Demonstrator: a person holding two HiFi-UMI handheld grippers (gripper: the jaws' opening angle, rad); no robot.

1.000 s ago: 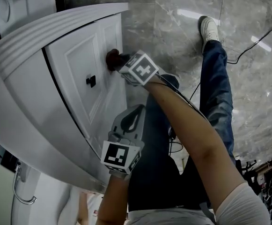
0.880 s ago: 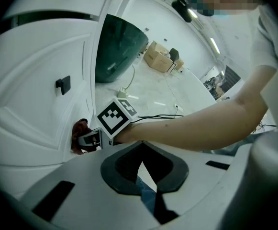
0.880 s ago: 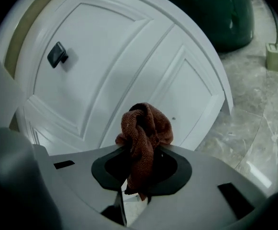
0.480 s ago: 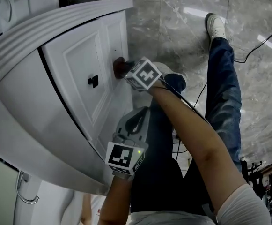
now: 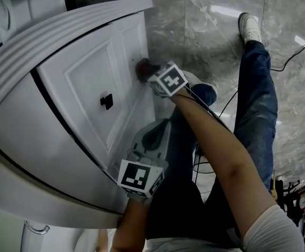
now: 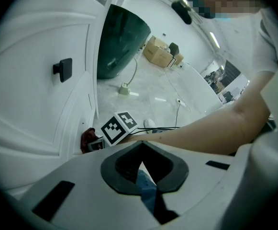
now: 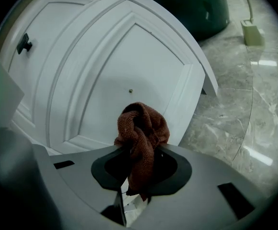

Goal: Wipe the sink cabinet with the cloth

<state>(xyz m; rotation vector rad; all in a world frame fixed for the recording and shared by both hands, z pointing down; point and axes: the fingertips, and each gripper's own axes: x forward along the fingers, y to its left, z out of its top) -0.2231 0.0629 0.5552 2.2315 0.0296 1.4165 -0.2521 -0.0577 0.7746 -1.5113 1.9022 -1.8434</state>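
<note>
The white sink cabinet has panelled doors and a small black knob. My right gripper is shut on a bunched brown cloth, which touches the right-hand door panel. In the right gripper view the cloth bulges out between the jaws of my right gripper, in front of the door panel. My left gripper hangs lower beside the cabinet, jaws together and holding nothing. The left gripper view shows my left gripper, the cloth and the knob.
The person's jeans-clad legs and a white shoe stand on the grey marble floor. A black cable trails across it. A dark green tub stands past the cabinet, with cardboard boxes farther off.
My right gripper has slid the cloth across the door panel, farther from the black knob. The left gripper has hardly moved.
</note>
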